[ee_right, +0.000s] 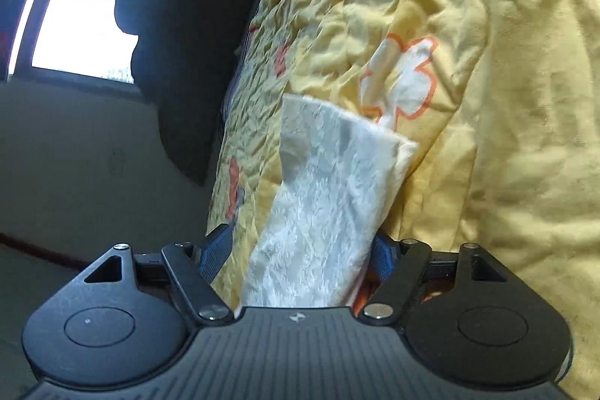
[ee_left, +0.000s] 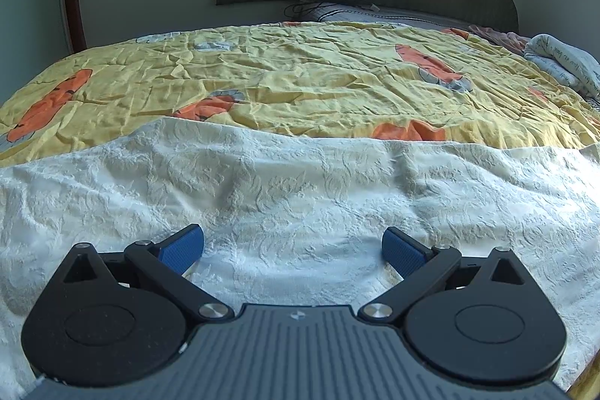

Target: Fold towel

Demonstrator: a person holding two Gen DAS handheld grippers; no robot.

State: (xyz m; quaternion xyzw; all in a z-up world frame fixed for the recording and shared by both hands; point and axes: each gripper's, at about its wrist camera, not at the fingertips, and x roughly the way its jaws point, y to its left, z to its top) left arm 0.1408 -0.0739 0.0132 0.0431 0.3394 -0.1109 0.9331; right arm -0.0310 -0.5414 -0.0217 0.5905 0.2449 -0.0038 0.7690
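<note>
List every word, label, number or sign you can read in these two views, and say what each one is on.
No text can be read.
Handwriting-style script on the rolled white cloth at the bed's far right: too small and blurred to read.
Small pale emblem on the left hand-held gripper body: a mark, no letters.
The same emblem on the right hand-held gripper body: no letters.

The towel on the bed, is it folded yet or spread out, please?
Spread out: in the left wrist view the towel lies in one wide sheet across the yellow bedspread, no fold visible.

Left gripper (ee_left: 292, 246) and right gripper (ee_right: 298, 252): black linkage arms, silver pivot screws, blue textured pads (ee_left: 182, 248), round black side discs, ribbed grey housing with small centre emblem at lower frame.
</note>
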